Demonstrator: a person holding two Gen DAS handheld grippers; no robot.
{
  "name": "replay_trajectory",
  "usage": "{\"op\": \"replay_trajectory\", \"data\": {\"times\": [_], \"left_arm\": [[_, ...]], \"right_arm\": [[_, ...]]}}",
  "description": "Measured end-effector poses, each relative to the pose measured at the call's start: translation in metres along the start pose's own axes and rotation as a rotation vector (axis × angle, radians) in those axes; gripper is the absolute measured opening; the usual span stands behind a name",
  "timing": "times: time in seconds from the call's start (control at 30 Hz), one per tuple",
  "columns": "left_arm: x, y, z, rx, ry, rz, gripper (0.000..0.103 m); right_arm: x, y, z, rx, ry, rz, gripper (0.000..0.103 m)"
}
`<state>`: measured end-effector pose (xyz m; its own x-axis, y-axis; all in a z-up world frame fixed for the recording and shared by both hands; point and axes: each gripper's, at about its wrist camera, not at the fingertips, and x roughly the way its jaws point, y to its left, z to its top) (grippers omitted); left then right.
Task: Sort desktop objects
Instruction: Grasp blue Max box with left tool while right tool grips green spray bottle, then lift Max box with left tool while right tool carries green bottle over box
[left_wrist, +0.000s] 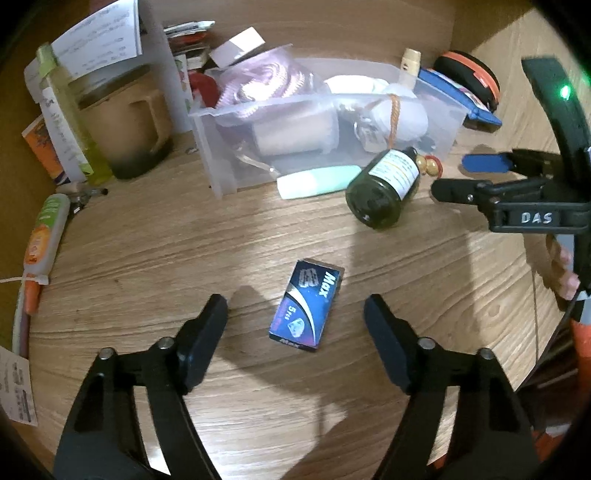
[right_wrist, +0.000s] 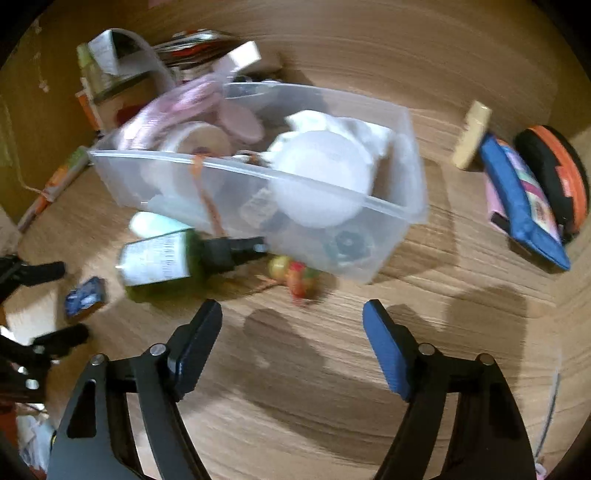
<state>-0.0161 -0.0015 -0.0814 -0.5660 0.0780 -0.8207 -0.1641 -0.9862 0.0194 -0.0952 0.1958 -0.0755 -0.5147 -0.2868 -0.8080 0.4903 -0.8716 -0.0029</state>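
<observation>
Left wrist, blue box (left_wrist: 307, 305), bottle (left_wrist: 384, 187) beyond

Warm, fairly dim indoor light falls from above, leaving soft dark shadows of the fingers on the wooden counter (left_wrist: 155, 243) in both views. The left wrist view is mostly sharp; a pale bright patch lies near the blue box (left_wrist: 308, 304). The right wrist view is smeared by motion blur, worst on the clear bin (right_wrist: 258, 177) and green bottle (right_wrist: 162, 258). Fisheye bending curves the edges, and the corners go black.
</observation>
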Motion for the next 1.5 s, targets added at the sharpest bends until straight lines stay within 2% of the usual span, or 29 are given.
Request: {"op": "replay_trajectory", "data": {"times": [0.07, 0.23, 0.3, 0.5, 0.7, 0.8, 0.83, 0.93, 1.0, 1.1, 1.17, 1.23, 1.5], "left_arm": [[-0.001, 0.0, -0.001, 0.004, -0.01, -0.002, 0.065], [-0.002, 0.002, 0.002, 0.009, -0.023, -0.013, 0.035], [-0.002, 0.003, 0.002, 0.008, -0.028, -0.018, 0.028], [-0.006, 0.0, -0.005, 0.028, -0.045, -0.019, 0.027], [-0.012, 0.011, -0.008, -0.01, -0.064, -0.012, 0.027], [-0.017, 0.019, -0.006, -0.034, -0.081, -0.017, 0.027], [-0.019, 0.021, -0.006, -0.041, -0.086, -0.019, 0.027], [-0.023, 0.025, -0.005, -0.051, -0.1, -0.02, 0.027], [-0.024, 0.024, -0.004, -0.055, -0.106, -0.022, 0.027], [-0.027, 0.026, -0.005, -0.064, -0.114, -0.028, 0.027], [-0.027, 0.027, -0.006, -0.071, -0.118, -0.03, 0.027], [-0.028, 0.029, -0.006, -0.082, -0.119, -0.033, 0.027], [-0.036, 0.037, -0.012, -0.106, -0.134, -0.024, 0.027]], "right_arm": [[-0.004, 0.008, 0.0, -0.015, -0.008, 0.024, 0.075], [-0.017, 0.033, 0.002, -0.066, -0.042, 0.07, 0.077], [-0.016, 0.043, 0.007, -0.079, -0.043, 0.09, 0.077], [0.007, 0.064, 0.017, -0.109, 0.012, 0.106, 0.077], [0.024, 0.07, 0.027, -0.07, 0.05, 0.127, 0.077], [0.026, 0.076, 0.028, -0.079, 0.048, 0.112, 0.068], [0.026, 0.076, 0.028, -0.084, 0.048, 0.105, 0.061], [0.025, 0.073, 0.027, -0.071, 0.058, 0.13, 0.053], [0.024, 0.073, 0.027, -0.069, 0.066, 0.133, 0.053], [0.021, 0.073, 0.025, -0.043, 0.091, 0.187, 0.056], [0.017, 0.075, 0.025, -0.035, 0.08, 0.19, 0.066], [0.014, 0.077, 0.027, -0.034, 0.057, 0.178, 0.068], [0.022, 0.092, 0.033, -0.039, 0.041, 0.157, 0.067]]}}
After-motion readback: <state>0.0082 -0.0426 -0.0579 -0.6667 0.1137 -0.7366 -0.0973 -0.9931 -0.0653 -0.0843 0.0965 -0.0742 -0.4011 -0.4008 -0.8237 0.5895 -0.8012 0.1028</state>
